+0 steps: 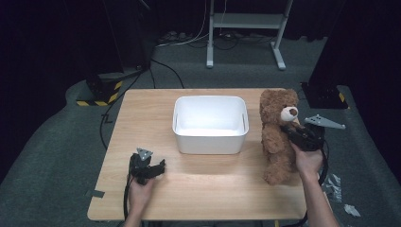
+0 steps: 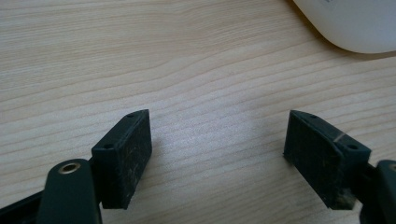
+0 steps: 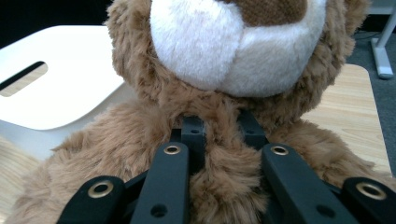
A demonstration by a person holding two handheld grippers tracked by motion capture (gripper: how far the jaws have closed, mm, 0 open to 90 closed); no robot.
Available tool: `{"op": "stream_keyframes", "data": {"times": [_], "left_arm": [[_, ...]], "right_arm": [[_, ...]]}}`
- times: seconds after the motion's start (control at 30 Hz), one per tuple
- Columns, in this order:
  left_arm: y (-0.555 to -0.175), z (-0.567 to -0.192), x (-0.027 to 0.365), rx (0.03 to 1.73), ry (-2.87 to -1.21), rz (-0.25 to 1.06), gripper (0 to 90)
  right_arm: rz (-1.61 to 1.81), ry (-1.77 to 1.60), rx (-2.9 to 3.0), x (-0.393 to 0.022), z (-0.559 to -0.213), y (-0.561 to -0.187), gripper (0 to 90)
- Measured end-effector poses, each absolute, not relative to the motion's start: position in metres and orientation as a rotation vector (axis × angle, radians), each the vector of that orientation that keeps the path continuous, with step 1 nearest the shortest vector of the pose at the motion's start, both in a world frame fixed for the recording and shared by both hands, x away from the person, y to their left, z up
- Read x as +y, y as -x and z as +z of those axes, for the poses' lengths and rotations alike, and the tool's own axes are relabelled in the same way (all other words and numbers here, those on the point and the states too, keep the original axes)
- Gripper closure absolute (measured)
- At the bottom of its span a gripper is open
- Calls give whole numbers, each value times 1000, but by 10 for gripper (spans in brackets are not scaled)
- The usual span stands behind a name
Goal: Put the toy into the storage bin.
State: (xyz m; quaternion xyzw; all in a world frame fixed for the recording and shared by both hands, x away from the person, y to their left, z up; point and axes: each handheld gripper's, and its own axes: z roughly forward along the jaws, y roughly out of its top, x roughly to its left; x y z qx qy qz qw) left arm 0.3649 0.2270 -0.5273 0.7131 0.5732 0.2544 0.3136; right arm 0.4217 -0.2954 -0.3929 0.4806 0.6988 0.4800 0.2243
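A brown teddy bear (image 1: 276, 137) with a white muzzle hangs upright at the right side of the wooden table (image 1: 203, 189), its feet near the tabletop. My right gripper (image 1: 289, 130) is shut on the bear's chest fur just under the chin; in the right gripper view the bear (image 3: 140, 135) bulges between the pinching fingers (image 3: 192, 135). A white plastic bin (image 1: 210, 124) stands empty at the table's middle, left of the bear. My left gripper (image 1: 158, 169) rests low at the front left, open, with bare wood between its pads (image 2: 128, 154).
The bin's rounded corner (image 2: 355, 23) lies ahead and to the right of the left gripper. Off the table's right edge lie scraps of plastic on the floor (image 1: 338, 187). A white metal frame (image 1: 246, 28) and cables stand behind the table.
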Motion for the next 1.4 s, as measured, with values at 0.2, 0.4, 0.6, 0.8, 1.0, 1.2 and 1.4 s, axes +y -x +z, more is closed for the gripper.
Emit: {"op": "stream_keyframes", "data": {"times": [0.2,0.4,0.6,0.8,1.0,1.2,1.4], "left_arm": [[-365,-527,227,1512,-1880,671,232],[-365,-527,227,1511,-1881,671,232],[-365,-527,227,1513,-1878,671,232],[-365,-527,227,1514,-1878,671,232],[-364,-527,227,1515,-1877,667,231],[-364,-527,226,1518,-1872,665,231],[-364,-528,226,1520,-1867,665,231]], "right_arm": [[1330,-1278,1936,-293,-386,-414,785],[1323,-1232,1934,-289,-383,-410,784],[1336,-1218,1934,-288,-381,-408,785],[1332,-1189,1938,-285,-377,-404,783],[1371,-1186,1929,-285,-372,-400,779],[1385,-1180,1935,-284,-366,-397,777],[1430,-1173,1936,-280,-358,-397,775]]}}
